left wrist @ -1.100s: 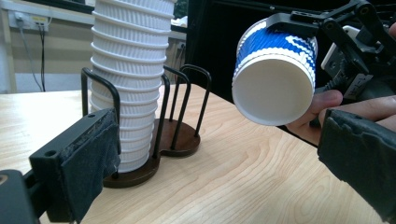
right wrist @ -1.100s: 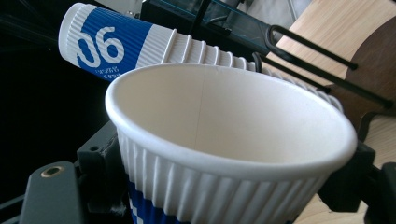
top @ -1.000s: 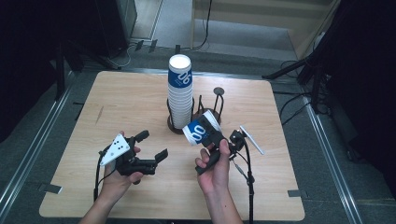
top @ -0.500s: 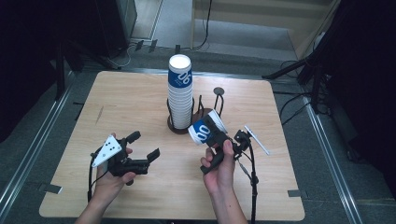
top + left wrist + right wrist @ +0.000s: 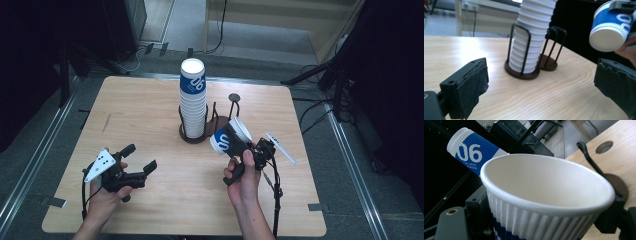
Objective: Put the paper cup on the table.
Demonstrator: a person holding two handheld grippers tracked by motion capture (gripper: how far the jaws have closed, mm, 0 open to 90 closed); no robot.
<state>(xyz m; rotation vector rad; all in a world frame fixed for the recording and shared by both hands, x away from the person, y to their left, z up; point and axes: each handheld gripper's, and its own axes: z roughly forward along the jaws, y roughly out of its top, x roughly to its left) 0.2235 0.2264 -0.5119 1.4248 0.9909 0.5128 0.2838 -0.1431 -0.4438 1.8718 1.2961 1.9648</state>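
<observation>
Now the right gripper (image 5: 239, 148) is clamped on a tilted cup (image 5: 229, 139), carried slightly farther from the stack (image 5: 193, 100) in its holder (image 5: 196, 136). Left gripper (image 5: 141, 161), jaws apart and empty, has drifted outward, seemingly leaving the cup to the right.

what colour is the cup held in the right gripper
Ribbed paper cup: blue with white lettering, white rim and inside; clearest in the high view.

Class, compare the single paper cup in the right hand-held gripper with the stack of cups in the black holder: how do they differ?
The single cup is held tilted in the air by the right hand-held gripper; the stack of cups stands in its black holder on the table. The single cup is alone and short; the stack is many cups nested, tall. Both are ribbed, white and blue paper cups.
</observation>
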